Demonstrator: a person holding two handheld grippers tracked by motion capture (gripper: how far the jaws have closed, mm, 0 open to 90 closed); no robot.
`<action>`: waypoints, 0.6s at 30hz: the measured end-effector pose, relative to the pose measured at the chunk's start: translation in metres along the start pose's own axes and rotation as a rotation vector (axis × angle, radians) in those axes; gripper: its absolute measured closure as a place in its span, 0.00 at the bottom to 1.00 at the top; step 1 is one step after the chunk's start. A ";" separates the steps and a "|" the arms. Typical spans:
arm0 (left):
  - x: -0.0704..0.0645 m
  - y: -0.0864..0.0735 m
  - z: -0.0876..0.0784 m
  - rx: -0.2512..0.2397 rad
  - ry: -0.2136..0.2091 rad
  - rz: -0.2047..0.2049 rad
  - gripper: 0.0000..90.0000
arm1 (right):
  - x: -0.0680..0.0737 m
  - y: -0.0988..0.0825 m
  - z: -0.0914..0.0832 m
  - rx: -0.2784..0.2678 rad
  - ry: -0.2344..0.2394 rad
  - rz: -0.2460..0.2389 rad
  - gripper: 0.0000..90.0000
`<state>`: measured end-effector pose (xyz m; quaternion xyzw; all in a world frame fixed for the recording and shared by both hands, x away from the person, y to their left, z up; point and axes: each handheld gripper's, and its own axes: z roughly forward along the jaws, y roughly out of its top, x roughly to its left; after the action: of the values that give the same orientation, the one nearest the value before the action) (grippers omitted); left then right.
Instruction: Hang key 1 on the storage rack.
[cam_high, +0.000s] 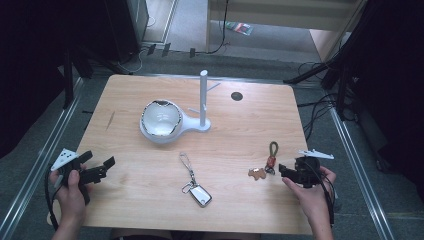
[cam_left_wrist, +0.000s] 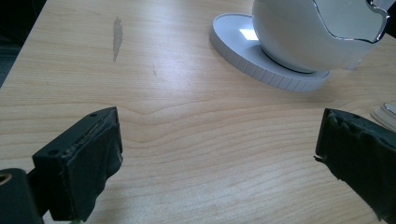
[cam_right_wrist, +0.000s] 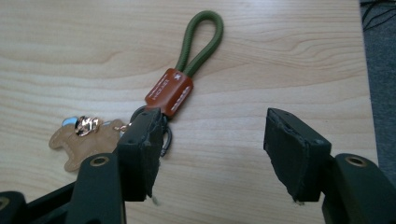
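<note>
Pale wood-grain worktop (cam_high: 150, 170) carries a white egg-shaped bowl stand (cam_high: 161, 121) near its far edge and a silver key fob (cam_high: 201, 194) near the front. Left gripper (cam_left_wrist: 219, 154) gapes wide, empty. Right gripper (cam_right_wrist: 210, 149) stands open beside a green cord keychain (cam_right_wrist: 198, 44) with an unreadable brown tag.

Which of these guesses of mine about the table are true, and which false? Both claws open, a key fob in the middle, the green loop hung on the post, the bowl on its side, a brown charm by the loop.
1. Both grippers are open. True: the left gripper and the right gripper have their jaws apart around bare wood.
2. A silver key fob lies near the table's middle front. True.
3. The green loop keychain hangs on the white post. False: it lies flat on the table.
4. The white bowl lies tipped over. False: it sits upright on its round base.
5. A brown leather charm lies beside the loop. True.
</note>
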<state>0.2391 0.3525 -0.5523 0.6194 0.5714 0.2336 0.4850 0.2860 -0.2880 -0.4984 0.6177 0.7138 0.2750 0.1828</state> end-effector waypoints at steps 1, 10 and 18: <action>0.000 0.000 0.000 0.002 -0.002 0.000 0.01 | 0.003 0.003 0.000 0.020 0.002 -0.016 0.42; 0.001 0.000 0.000 -0.001 -0.006 -0.002 0.01 | 0.026 0.025 0.010 0.164 -0.014 -0.038 0.42; 0.000 0.000 0.000 -0.004 -0.009 0.001 0.01 | 0.039 0.041 0.018 0.232 -0.067 -0.056 0.46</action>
<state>0.2389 0.3531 -0.5523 0.6197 0.5684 0.2324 0.4887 0.3221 -0.2430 -0.4837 0.6232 0.7514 0.1645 0.1412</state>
